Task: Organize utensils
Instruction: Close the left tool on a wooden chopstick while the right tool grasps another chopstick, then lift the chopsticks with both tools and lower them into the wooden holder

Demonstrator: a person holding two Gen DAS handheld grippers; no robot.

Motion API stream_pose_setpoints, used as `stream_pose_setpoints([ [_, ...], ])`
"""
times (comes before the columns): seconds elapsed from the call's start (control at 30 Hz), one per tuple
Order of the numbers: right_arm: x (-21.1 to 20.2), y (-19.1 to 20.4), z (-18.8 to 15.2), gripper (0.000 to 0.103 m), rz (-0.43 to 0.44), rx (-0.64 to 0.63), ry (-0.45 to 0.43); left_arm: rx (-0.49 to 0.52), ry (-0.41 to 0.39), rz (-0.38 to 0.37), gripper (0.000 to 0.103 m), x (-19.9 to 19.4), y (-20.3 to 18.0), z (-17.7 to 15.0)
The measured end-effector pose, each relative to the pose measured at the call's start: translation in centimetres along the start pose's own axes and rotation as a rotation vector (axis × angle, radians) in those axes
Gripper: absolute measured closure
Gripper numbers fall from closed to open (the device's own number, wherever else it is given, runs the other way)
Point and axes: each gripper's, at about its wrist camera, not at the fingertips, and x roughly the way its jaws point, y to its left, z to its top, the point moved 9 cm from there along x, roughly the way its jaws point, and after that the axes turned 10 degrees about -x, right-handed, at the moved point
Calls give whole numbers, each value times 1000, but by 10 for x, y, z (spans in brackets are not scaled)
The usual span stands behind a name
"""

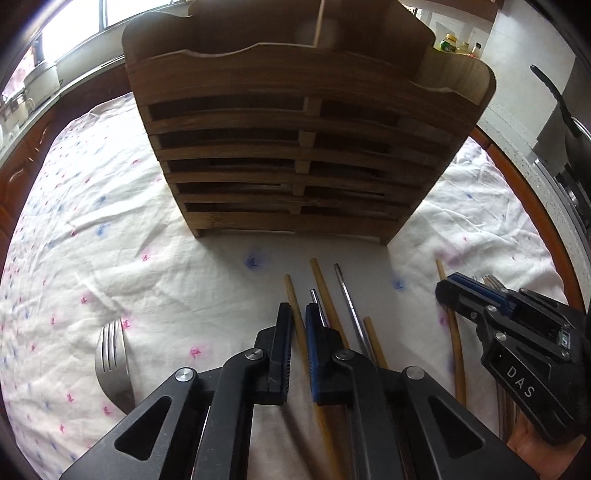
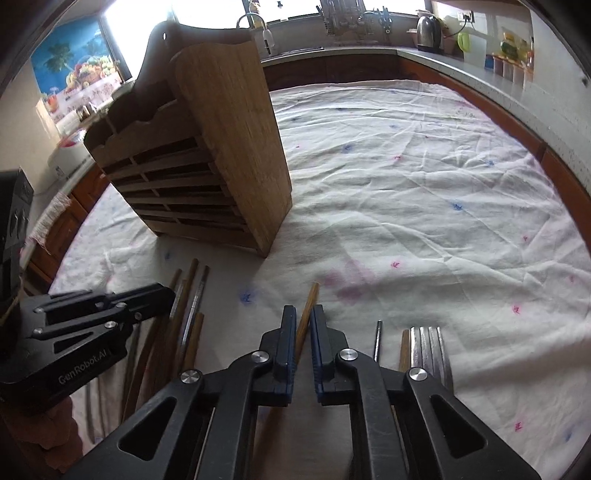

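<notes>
A slatted bamboo utensil holder (image 1: 291,147) stands upright on the cloth; it also shows in the right wrist view (image 2: 207,162). In front of it lie several bamboo chopsticks (image 1: 327,288) and metal chopsticks (image 1: 347,295). My left gripper (image 1: 297,314) is narrowly open, with one bamboo chopstick (image 1: 295,314) between its fingers. My right gripper (image 2: 303,317) is narrowly open around another bamboo chopstick (image 2: 308,314). A fork (image 1: 110,354) lies at the left. Another fork (image 2: 430,347) lies by my right gripper.
A white cloth (image 2: 424,206) with pink and blue marks covers the table. A kitchen counter (image 2: 461,62) with a kettle and jars runs behind it. A single chopstick stands in the holder's top compartment (image 1: 318,22). My right gripper (image 1: 476,299) shows in the left wrist view.
</notes>
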Motion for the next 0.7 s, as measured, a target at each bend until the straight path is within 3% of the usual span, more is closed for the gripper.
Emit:
stream_pose_setpoints([
  [0.33, -54, 10, 7, 98, 95, 36, -105, -27, -106, -102, 99, -59, -9, -7],
  [0.7, -136, 28, 29, 98, 102, -8, -258, -50, -249, -203, 99, -164, 5, -33],
])
